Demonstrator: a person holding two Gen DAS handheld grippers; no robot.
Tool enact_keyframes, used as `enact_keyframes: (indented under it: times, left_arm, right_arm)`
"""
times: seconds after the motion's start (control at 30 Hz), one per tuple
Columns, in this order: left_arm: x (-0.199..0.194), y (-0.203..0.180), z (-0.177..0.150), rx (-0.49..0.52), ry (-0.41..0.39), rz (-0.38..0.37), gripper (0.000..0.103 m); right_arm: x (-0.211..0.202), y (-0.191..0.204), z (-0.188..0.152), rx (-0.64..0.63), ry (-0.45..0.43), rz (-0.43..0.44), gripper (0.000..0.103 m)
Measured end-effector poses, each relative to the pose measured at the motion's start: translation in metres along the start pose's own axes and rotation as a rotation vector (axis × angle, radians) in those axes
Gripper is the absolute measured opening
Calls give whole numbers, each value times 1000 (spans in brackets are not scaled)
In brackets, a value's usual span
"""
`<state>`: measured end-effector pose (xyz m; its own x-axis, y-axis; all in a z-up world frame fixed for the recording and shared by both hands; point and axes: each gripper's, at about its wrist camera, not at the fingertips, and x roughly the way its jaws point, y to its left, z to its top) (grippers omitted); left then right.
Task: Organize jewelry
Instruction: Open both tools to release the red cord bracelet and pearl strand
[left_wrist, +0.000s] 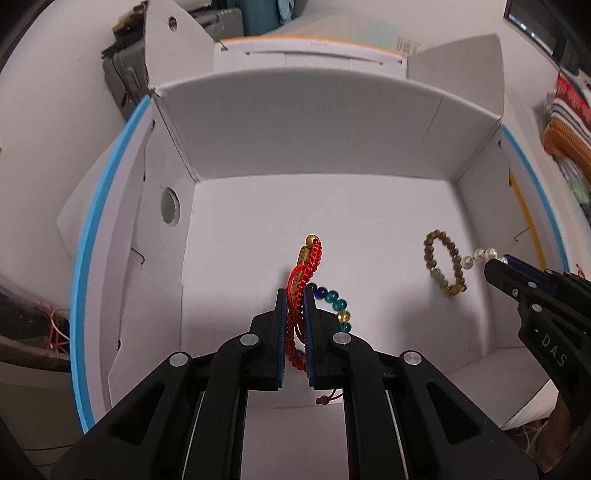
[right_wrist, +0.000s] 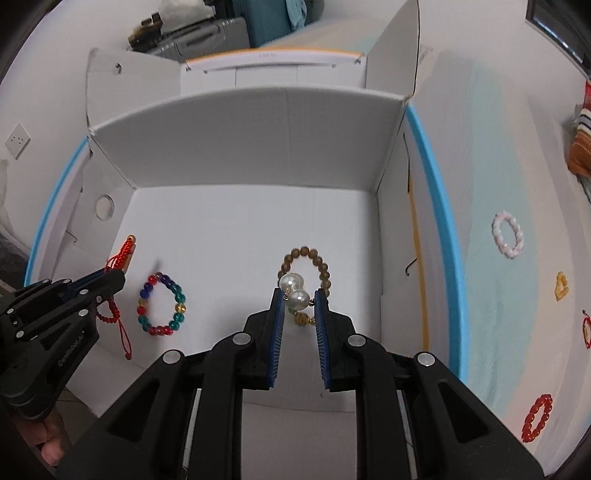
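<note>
Plain white wall (right_wrist: 44, 92) with a white socket plate (right_wrist: 16, 140), grey hard-shell suitcases (right_wrist: 207, 35) behind – dark window (left_wrist: 535, 26) at upper right

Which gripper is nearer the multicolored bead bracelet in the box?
Left. The left gripper hangs right beside the multicolored bead bracelet; the right gripper is farther, over the brown bead bracelet.
</note>
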<state>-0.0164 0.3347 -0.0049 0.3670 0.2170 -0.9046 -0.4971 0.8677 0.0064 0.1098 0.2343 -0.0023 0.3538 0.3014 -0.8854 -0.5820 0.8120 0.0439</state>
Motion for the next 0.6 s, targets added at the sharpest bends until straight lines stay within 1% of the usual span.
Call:
enact_keyframes:
  times: [0.07,0.17,0.27,0.33,0.4,0.47,0.5,0.53,0.6]
  left_arm:
    - [6,2,1,-8,29,-14,8]
    - [12,5,1,-16,50,-11,8]
    - [14,6,1,-23,55,-16,8]
    - [14,6,1,-20,56,-10,12]
    - [12,5,0,-15,48,-2,12]
    - [11,3,3,-15,37,11,16]
    - [9,3,2,-11,24,24,21]
    - [7,2,2,-12,16,29,29]
    - [-1,4,1,-20,-10,32,37]
  right_arm:
    - [4,-2,-2,5,22,-2,16]
    - [11,-3,-2,9,45,-5,16]
    - [16,-4,-3,13,63,-1,16]
    - [16,-4,-4,11,64,-3,16]
    - [15,-3,-6,9,68,-6,17]
    - [14,-2,-6,12,66,1,17]
    - [17,0,-1,9,66,-2,18]
    - [16,1,-1,5,61,-2,24]
    - [9,4,0,0,43,10,33]
